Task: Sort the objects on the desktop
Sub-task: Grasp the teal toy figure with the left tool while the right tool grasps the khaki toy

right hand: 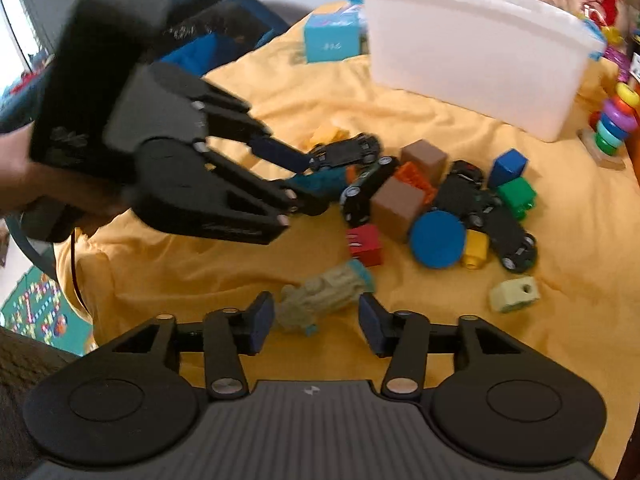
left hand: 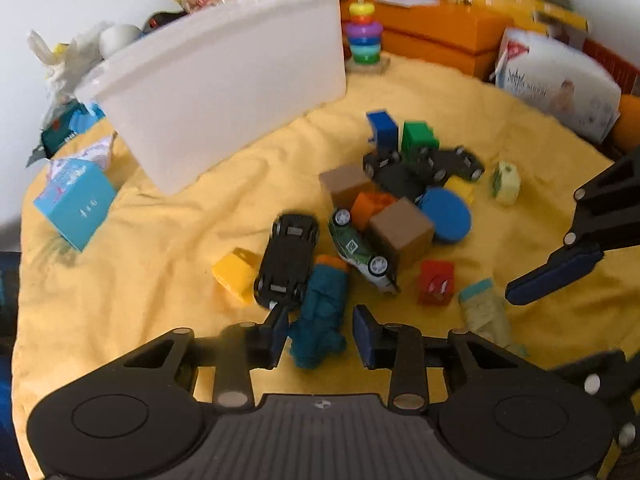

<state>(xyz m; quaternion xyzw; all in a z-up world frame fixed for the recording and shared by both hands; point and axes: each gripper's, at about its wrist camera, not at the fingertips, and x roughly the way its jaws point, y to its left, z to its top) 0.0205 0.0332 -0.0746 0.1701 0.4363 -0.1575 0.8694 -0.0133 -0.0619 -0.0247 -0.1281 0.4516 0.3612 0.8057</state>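
A pile of toys lies on the yellow cloth (left hand: 160,248): black cars (left hand: 286,260), a green-white car (left hand: 358,250), brown blocks (left hand: 402,232), a blue disc (left hand: 446,216), a red brick (left hand: 436,282) and a yellow brick (left hand: 236,274). My left gripper (left hand: 320,338) is open around the lower end of a teal figure (left hand: 322,316). My right gripper (right hand: 316,320) is open around a pale green figure (right hand: 324,294), which also shows in the left wrist view (left hand: 486,312). The left gripper (right hand: 304,180) also shows in the right wrist view, over the teal figure (right hand: 320,180).
A white bin (left hand: 224,92) stands behind the pile, also in the right wrist view (right hand: 476,52). A blue tissue box (left hand: 76,200) lies left. A ring stacker (left hand: 364,36), orange boxes (left hand: 440,32) and a wipes pack (left hand: 560,88) line the back. A pale green block (right hand: 514,294) lies right.
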